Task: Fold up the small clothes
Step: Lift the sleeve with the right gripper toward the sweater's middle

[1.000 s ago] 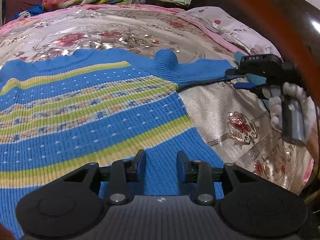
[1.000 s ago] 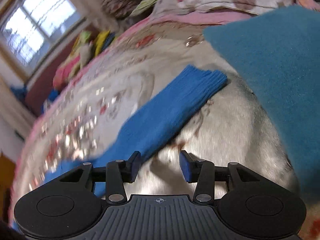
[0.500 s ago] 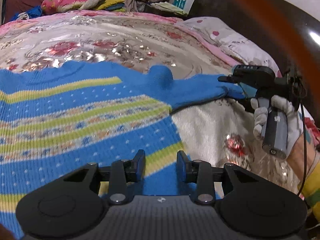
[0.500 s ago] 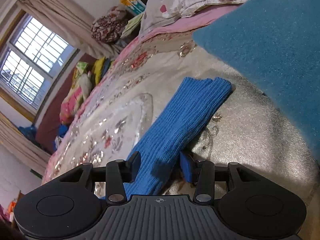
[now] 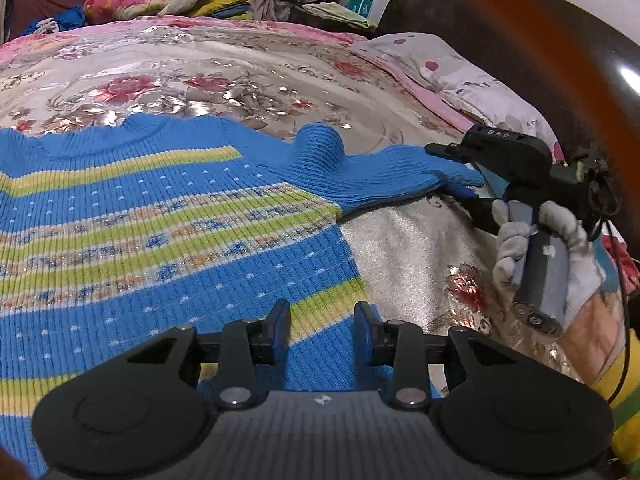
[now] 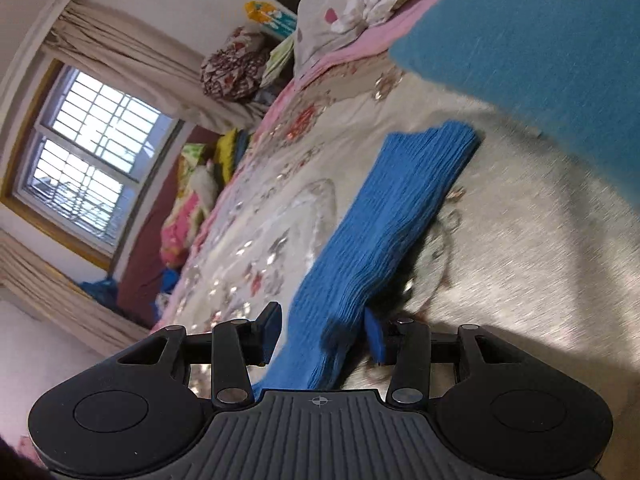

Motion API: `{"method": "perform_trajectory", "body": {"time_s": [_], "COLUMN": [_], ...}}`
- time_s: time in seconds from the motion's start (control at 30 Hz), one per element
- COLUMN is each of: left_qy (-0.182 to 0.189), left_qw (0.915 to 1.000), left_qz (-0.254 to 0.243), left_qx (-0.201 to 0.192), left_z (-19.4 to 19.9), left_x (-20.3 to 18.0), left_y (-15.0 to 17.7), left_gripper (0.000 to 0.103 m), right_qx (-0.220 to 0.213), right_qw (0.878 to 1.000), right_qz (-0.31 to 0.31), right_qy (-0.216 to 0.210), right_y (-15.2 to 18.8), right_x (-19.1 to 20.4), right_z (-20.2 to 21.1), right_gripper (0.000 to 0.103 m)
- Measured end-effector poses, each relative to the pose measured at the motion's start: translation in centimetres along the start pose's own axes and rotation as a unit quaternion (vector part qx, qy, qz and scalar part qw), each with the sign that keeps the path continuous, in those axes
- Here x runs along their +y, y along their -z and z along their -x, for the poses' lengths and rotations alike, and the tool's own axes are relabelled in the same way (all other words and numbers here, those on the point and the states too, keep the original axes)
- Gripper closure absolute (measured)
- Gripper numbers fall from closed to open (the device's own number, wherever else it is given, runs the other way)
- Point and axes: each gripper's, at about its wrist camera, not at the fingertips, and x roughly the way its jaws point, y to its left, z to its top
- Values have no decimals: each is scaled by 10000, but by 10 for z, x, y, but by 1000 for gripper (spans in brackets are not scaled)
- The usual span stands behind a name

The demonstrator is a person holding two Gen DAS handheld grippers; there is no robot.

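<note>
Your left gripper (image 5: pixel 322 330) hangs over the lower part of the sweater (image 5: pixel 168 240), at about 6 o'clock in its own view. Its jaws stand a narrow way apart, with knit showing in the gap beneath them; you cannot tell from here whether the pads touch the cloth.

The sweater lies spread flat on the bed (image 5: pixel 240 68), blue with yellow-green stripes, filling the left wrist view from 9 o'clock to the centre. Its sleeve (image 5: pixel 384 172) runs out toward 3 o'clock, where your right gripper (image 5: pixel 460 172) meets its cuff end. Your gloved right hand (image 5: pixel 540 248) grips the handle at 3 to 4 o'clock.

In the right wrist view the sleeve (image 6: pixel 384 236) passes between the right gripper (image 6: pixel 324 330) fingers and stretches away toward 1 o'clock. The jaws have just been opening, part-way apart; the sleeve sits in the gap, close against the right finger (image 6: pixel 374 334), with a sliver of space at the left one. That view is motion-blurred.

A teal cloth (image 6: pixel 540 60) lies at 2 o'clock, a pillow (image 6: pixel 360 4) at 12, a window (image 6: pixel 88 168) at 9.
</note>
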Motion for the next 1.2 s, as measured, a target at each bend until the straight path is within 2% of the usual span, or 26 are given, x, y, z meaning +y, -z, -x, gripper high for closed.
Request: {"method": "perform_trajectory", "body": {"time_s": [0.13,0.27,0.4,0.43,0.47,0.53,0.63,0.77,0.87,1.2], "left_qy": [5,-3,1,-7,-12,-14,-2,-24,-61,-243], "left_qw": [10000,10000,10000,10000,10000,9999,9999,10000,10000,9996], "left_qz": [6,20,85,85,84,105,162,73,42,-43], "left_qx": [15,26,23,34,38,14,15,8,22,-113], "left_z": [1,3,5,4,5,7,8,12,16,37], "left_x": [0,3,6,7,7,8,10,9,8,15], "left_y": [1,3,4,4,4,5,8,14,18,30], "left_gripper": [63,63,63,63,63,63,63,63,63,63], "right_qx": [-249,-647,-741,-739,-708,-628,-619,-899,-947,-633], "right_qw": [9996,9975,9967,9967,9970,9972,9967,9941,9919,9806], "right_qz": [-100,-137,-91,-64,-33,39,76,445,785,1835], "right_qy": [48,228,317,326,315,392,518,412,314,-278], "right_y": [3,-2,-6,-6,-7,-9,-13,-23,-24,11], "right_x": [-3,-2,4,4,5,7,12,32,50,121], "right_z": [-2,-6,-17,-19,-21,-26,-24,2,13,26], "right_gripper": [62,59,61,67,77,88,94,95,95,95]}}
